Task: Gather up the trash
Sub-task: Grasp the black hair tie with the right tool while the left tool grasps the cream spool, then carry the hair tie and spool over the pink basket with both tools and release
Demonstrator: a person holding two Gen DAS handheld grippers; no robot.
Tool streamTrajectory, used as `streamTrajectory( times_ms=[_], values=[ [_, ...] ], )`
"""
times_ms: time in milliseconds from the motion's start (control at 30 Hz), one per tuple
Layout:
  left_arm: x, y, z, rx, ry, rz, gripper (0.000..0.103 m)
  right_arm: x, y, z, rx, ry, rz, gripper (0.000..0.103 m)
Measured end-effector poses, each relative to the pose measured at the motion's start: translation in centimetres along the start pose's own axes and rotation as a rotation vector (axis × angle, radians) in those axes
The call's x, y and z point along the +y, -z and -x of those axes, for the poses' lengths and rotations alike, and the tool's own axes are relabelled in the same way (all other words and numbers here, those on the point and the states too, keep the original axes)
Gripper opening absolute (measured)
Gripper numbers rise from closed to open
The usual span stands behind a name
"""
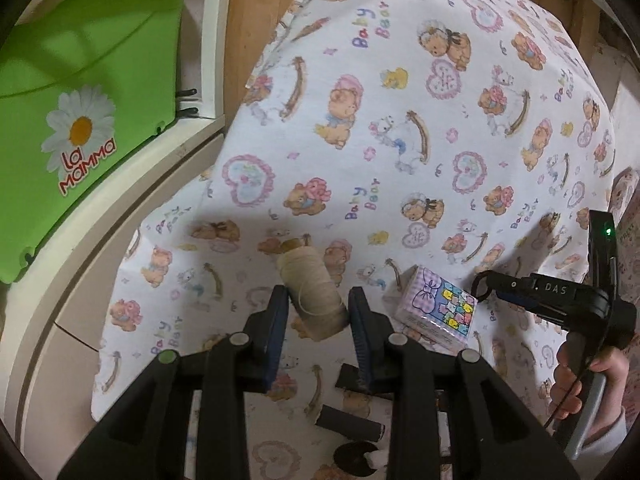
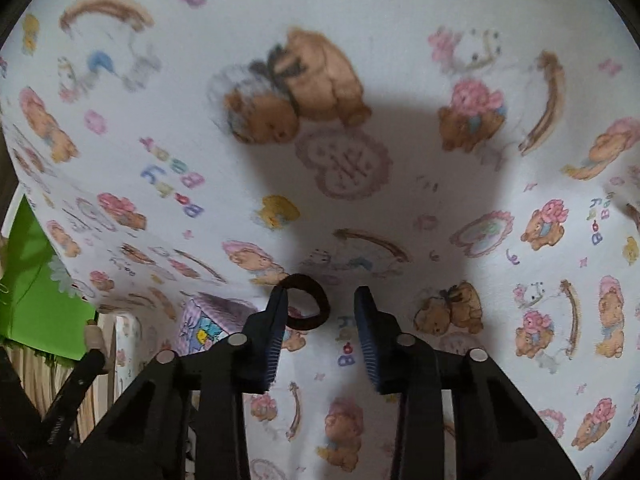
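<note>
Left gripper (image 1: 318, 304): your fingers are spread around the thread spool (image 1: 314, 294) lying on the bear-print cloth (image 1: 360, 120); centre them on its body, then close gently so it cannot roll

Right gripper (image 2: 322, 312): fingers spread, the dark hair tie (image 2: 306, 302) touching your left finger; shift left to get the ring between them

Nearby: the tissue pack (image 1: 434, 314) sits just right of the spool

Bin: green bucket (image 1: 76, 120), off the cloth's left edge

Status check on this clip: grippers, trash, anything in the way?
Left gripper open around thread spool, not clamped. Right gripper open at brown ring. Tissue pack right beside spool.
</note>
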State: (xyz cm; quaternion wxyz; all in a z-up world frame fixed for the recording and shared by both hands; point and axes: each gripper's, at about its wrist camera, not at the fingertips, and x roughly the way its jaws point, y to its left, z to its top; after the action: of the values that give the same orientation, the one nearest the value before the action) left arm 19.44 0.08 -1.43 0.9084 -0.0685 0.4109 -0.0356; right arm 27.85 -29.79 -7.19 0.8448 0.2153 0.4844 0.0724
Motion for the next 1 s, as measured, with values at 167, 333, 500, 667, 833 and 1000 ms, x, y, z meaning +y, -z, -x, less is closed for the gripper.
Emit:
streamTrajectory(
  times_ms=[167, 333, 500, 667, 833, 1000],
  values=[
    [0.1, 0.2, -0.1, 0.012, 0.03, 0.003, 0.029, 0.5, 0.2, -0.9, -0.008, 0.043, 0.034, 0.013],
    [0.3, 0.4, 0.3, 0.014, 0.082, 0.011, 0.029, 0.9, 0.4, -0.4, -0.047, 0.037, 0.054, 0.006],
    [0.5, 0.4, 1.5, -0.021, 0.102, -0.011, 0.029, 2.2, 0.8, 2.1, -0.104, -0.016, 0.105, 0.006],
    [0.4, 0.9, 2.6, -0.049, 0.108, -0.048, 0.029, 3.1, 1.6, 4.8, -0.136, -0.029, 0.181, 0.006],
    [0.6, 1.9, 2.9, -0.036, 0.111, -0.053, 0.029, 3.7, 3.1, 7.0, -0.167, 0.014, 0.278, 0.006],
    [0.2, 2.6, 3.8, -0.034, 0.128, -0.072, 0.028, 3.7, 4.8, 9.0, -0.184, -0.024, 0.316, 0.006]
  ],
)
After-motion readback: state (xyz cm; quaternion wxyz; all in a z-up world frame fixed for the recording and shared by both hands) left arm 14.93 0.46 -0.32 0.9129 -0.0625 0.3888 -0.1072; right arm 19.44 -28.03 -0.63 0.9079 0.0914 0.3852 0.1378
